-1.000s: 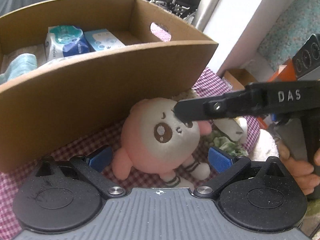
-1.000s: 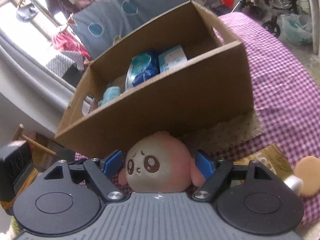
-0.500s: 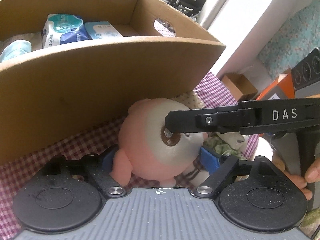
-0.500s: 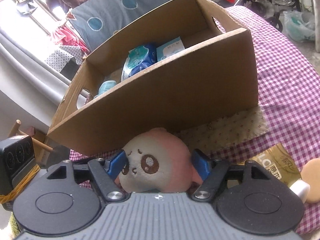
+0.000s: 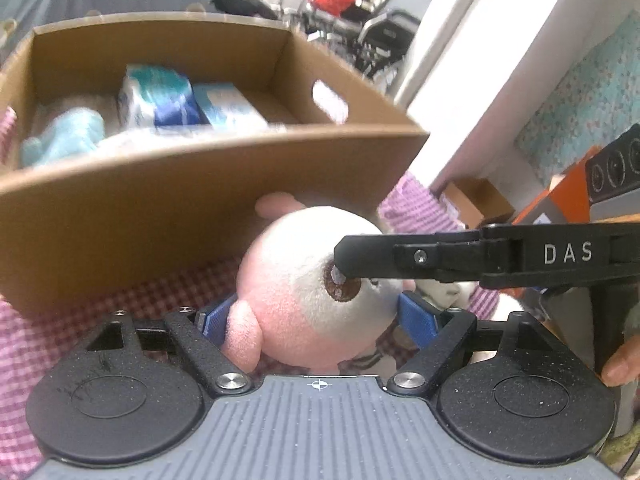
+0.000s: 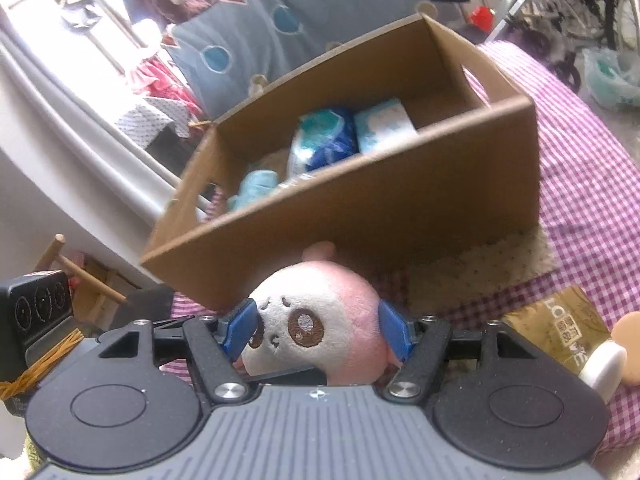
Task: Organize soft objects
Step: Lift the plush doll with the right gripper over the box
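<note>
A round pink and white plush toy (image 5: 304,292) sits between the blue pads of my left gripper (image 5: 318,314), which is shut on it. My right gripper (image 6: 316,326) is shut on the same plush (image 6: 320,320) from the other side; one of its black fingers (image 5: 400,258) crosses the plush's face in the left wrist view. The plush is lifted in front of the near wall of a cardboard box (image 5: 200,200), also in the right wrist view (image 6: 400,208). The box holds tissue packs (image 5: 160,96) and a light blue cloth (image 5: 64,140).
A purple checked cloth (image 6: 580,152) covers the table. A brown pouch with a white cap (image 6: 560,328) and a tan round object (image 6: 628,344) lie at the right. A beige mat (image 6: 480,268) lies by the box. More soft items (image 5: 452,292) lie behind the plush.
Both grippers have closed on the plush and raised it from the cloth. The box now appears lower in both views and more of its inside shows.
</note>
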{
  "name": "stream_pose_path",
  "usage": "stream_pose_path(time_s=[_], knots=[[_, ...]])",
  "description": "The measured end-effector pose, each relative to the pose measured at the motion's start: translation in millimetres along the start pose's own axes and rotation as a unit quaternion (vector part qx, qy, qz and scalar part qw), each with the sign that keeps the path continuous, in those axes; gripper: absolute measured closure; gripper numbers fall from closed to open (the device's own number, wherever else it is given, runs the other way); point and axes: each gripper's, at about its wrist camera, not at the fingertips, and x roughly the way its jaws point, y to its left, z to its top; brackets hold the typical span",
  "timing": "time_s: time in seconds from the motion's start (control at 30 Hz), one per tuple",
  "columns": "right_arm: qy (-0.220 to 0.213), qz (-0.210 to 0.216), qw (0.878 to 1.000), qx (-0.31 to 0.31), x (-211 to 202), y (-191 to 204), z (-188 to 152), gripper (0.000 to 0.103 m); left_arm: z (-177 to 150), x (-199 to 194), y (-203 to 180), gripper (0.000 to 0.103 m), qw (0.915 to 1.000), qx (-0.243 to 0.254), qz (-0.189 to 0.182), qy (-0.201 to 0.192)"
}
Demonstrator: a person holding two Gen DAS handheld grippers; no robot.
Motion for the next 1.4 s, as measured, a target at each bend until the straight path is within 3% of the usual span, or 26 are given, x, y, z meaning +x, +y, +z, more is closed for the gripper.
stream_pose_path(time_s=[0.17,0.37,0.63,0.8,1.1,1.4], knots=[[-0.032,0.035,0.998,-0.036,-24.3,31.9,8.6,0.033,6.5,-45.6,-12.2,0.019,0.9978,0.015,0.025,-0.06],[-0.071,0.062,0.992,-0.084,-44.4,64.8,29.9,0.033,28.4,-88.5,-22.5,0.019,0.9895,0.033,0.051,-0.131],[-0.083,0.07,0.988,-0.111,-44.1,66.0,83.5,0.033,76.0,-84.6,-28.3,0.019,0.9853,0.059,0.058,-0.149],[-0.063,0.063,0.99,-0.109,-27.5,48.0,132.2,0.033,117.2,-56.8,-25.5,0.019,0.9877,0.065,0.055,-0.131],[0.025,0.003,0.997,-0.073,52.8,-22.4,231.6,0.034,197.6,56.0,19.7,0.019,0.9994,-0.001,0.021,-0.029],[0.05,-0.078,0.99,-0.11,110.9,-53.1,258.4,0.04,225.0,146.4,53.9,0.018,0.9982,-0.05,0.009,0.03]])
